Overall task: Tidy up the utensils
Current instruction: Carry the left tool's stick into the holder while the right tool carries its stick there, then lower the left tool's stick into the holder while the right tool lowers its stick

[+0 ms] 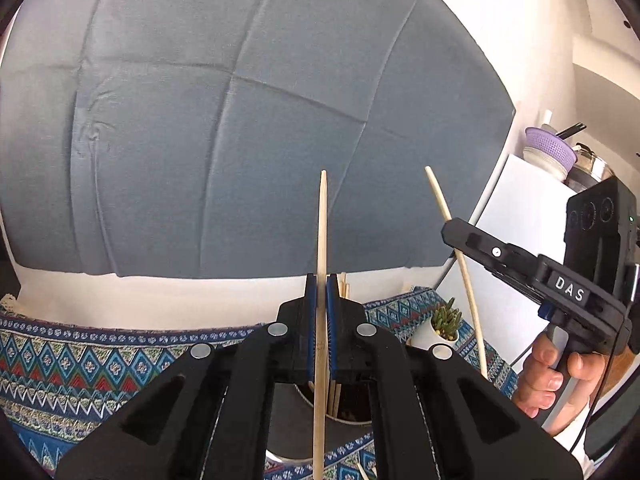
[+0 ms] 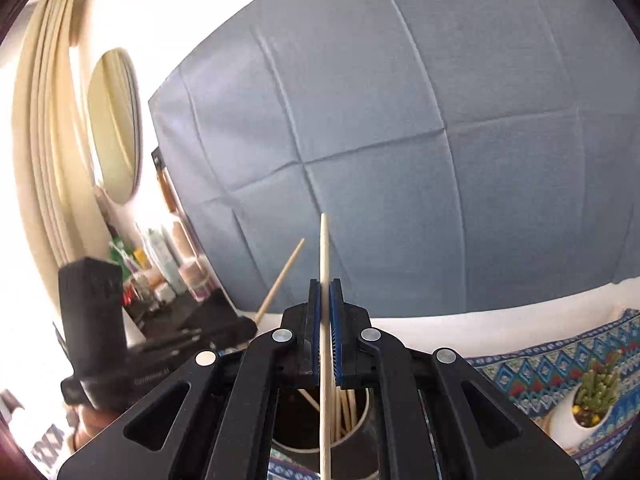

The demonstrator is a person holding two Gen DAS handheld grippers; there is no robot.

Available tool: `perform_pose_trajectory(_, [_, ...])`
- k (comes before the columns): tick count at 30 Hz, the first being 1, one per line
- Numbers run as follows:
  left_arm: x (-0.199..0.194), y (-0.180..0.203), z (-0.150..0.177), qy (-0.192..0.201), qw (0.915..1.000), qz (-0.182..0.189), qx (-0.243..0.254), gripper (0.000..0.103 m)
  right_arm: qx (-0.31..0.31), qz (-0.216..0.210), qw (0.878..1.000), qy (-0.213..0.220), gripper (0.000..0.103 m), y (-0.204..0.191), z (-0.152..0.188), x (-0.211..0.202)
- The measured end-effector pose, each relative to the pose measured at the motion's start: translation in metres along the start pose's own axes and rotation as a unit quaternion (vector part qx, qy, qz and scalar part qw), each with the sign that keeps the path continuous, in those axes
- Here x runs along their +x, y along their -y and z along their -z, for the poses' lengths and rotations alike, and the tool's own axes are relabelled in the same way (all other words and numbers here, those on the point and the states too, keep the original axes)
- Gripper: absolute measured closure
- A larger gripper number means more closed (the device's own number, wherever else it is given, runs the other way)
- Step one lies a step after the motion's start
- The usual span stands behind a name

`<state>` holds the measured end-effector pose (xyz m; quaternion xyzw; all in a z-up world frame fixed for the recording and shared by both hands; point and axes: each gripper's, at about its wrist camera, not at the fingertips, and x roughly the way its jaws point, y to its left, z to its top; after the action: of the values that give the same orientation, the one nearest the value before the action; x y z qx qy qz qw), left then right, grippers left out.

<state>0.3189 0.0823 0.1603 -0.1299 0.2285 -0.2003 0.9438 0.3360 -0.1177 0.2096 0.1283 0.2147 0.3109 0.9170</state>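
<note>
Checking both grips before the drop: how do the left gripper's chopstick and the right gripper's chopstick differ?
In the left wrist view, the left gripper's chopstick stands upright while the right gripper's chopstick tilts. The first hangs over the holder; the second hangs beside it, by the potted plant. Both are pale wood, each clamped in shut jaws.

- A table is covered by a patterned cloth [image 1: 80,360], woven in blue, white and red diamond bands.
- On the cloth stands 1 round holder [image 2: 362,438], dark inside with a pale rim; several pale wooden chopsticks [image 2: 346,408] stand in it, leaning.
- 1 small white pot [image 1: 430,336] holding a green succulent sits on the cloth, off to the right of the holder and apart from it.
- The cloth's far edge meets a white surface below a grey-blue hanging fabric.
</note>
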Motion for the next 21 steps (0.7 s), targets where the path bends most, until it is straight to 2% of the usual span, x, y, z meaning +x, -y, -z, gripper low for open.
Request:
perform_pose_trajectory(2, [0.007, 0.001, 0.003, 0.011, 0.9999, -0.001, 0.007, 0.098, 0.027, -0.017, 0.999, 0.019, 0.098, 0.008, 0.0, 0.009])
perform_pose_trajectory(4, [0.011, -0.001, 0.006, 0.021, 0.9995, 0.022, -0.005, 0.098, 0.044, -0.024, 0.998, 0.033, 0.098, 0.014, 0.001, 0.018])
perform_pose_trajectory(7, [0.013, 0.001, 0.011, 0.057, 0.997, 0.052, -0.009, 0.098, 0.077, -0.036, 0.995, 0.048, 0.098, 0.025, 0.005, 0.033])
perform_pose_trajectory(11, [0.014, 0.008, 0.013, 0.102, 0.9927, 0.064, 0.006, 0.098, 0.113, -0.055, 0.987, 0.099, 0.098, 0.038, 0.013, 0.041])
perform_pose_trajectory(15, [0.017, 0.0, 0.025, 0.153, 0.9859, 0.069, -0.001, 0.098, 0.114, -0.03, 0.983, 0.143, 0.098, 0.041, 0.021, 0.047])
perform_pose_trajectory(19, [0.024, -0.004, 0.04, 0.151, 0.9869, 0.055, 0.014, 0.098, 0.076, -0.002, 0.987, 0.142, 0.098, 0.034, 0.033, 0.054])
perform_pose_trajectory(21, [0.023, -0.004, 0.047, 0.157, 0.9854, 0.063, 0.021, 0.098, 0.057, 0.008, 0.989, 0.136, 0.098, 0.031, 0.039, 0.055])
